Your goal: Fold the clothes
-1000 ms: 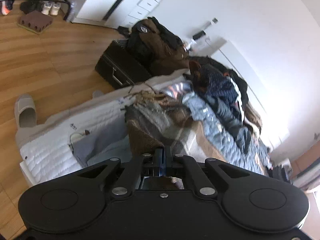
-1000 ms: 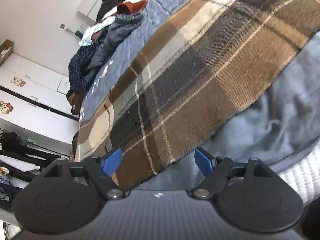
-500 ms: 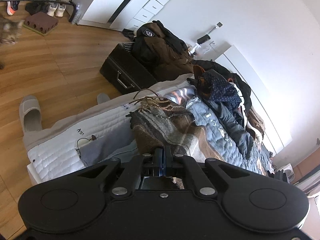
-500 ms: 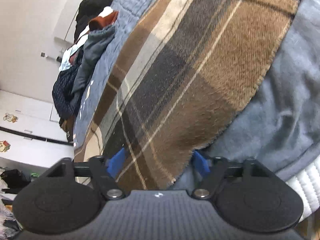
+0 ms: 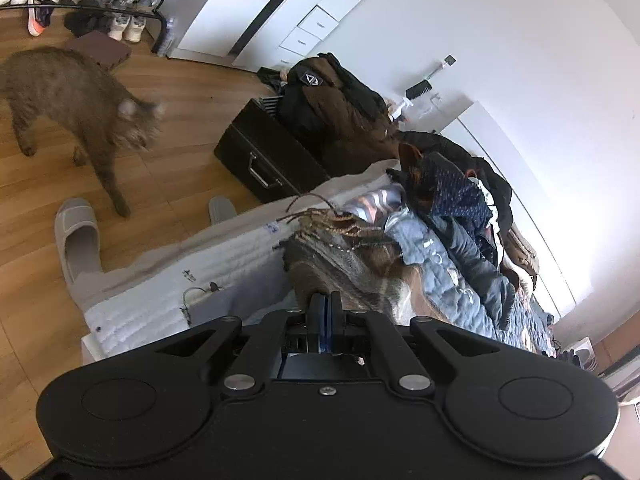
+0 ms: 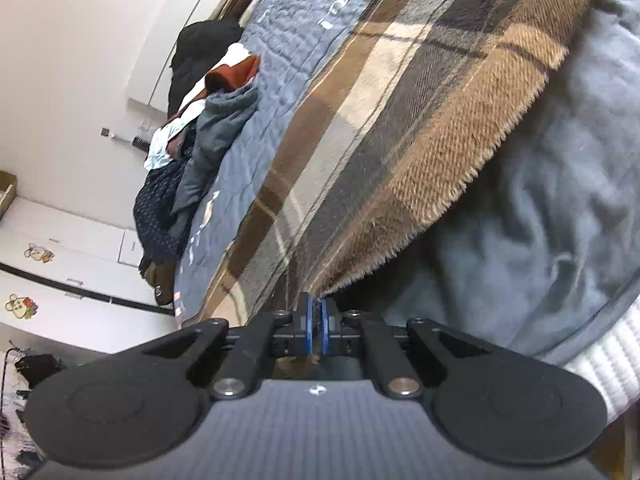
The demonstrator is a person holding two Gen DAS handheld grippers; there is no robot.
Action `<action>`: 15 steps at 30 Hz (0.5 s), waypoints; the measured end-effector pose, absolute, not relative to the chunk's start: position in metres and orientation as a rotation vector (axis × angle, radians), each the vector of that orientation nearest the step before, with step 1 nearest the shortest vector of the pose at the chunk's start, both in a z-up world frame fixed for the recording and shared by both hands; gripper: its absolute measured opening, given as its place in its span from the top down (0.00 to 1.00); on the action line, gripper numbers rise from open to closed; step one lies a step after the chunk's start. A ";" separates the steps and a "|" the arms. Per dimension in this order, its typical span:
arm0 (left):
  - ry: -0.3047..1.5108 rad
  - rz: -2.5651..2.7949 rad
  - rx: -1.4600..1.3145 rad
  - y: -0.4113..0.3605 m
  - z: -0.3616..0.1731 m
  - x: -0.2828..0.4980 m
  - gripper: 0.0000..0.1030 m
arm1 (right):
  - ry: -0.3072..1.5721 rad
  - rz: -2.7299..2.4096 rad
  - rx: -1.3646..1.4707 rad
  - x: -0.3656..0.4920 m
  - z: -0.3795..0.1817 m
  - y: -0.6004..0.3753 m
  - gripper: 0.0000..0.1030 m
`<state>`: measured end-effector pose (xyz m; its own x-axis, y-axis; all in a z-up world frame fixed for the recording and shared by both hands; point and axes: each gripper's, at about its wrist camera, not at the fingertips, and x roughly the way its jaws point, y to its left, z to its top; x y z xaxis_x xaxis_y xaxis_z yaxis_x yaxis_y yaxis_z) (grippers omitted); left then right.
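2 grippers, the left gripper (image 5: 325, 322) and the right gripper (image 6: 315, 326), have their fingers closed on the plaid scarf (image 6: 400, 152), spread upon the bed (image 6: 280, 40); no finished fold is visible, and unfolded clothes (image 5: 456, 196) lie beyond the scarf.

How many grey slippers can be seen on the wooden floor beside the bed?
2. One slipper lies in full view left of the bed; the other slipper is partly hidden behind the mattress edge. More may be hidden.
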<state>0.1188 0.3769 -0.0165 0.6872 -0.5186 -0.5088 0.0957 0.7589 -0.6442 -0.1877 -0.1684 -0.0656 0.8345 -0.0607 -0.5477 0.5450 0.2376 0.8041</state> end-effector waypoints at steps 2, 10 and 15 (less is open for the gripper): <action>0.767 -0.363 -0.611 0.376 -0.021 0.120 0.99 | 0.450 -0.435 1.272 -0.186 -0.064 -0.170 0.96; 0.876 -0.320 -0.510 0.364 -0.033 0.133 0.98 | 0.509 -0.441 1.241 -0.178 -0.066 -0.178 0.96; 0.798 -0.286 -0.315 0.361 -0.010 0.132 0.90 | 0.595 -0.460 1.182 -0.179 -0.078 -0.174 0.95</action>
<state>0.1324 0.3610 -0.0103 0.6643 -0.3662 -0.6516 0.1317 0.9155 -0.3801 -0.1785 -0.1745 -0.0782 0.7604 -0.0261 -0.6490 0.6217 0.3185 0.7156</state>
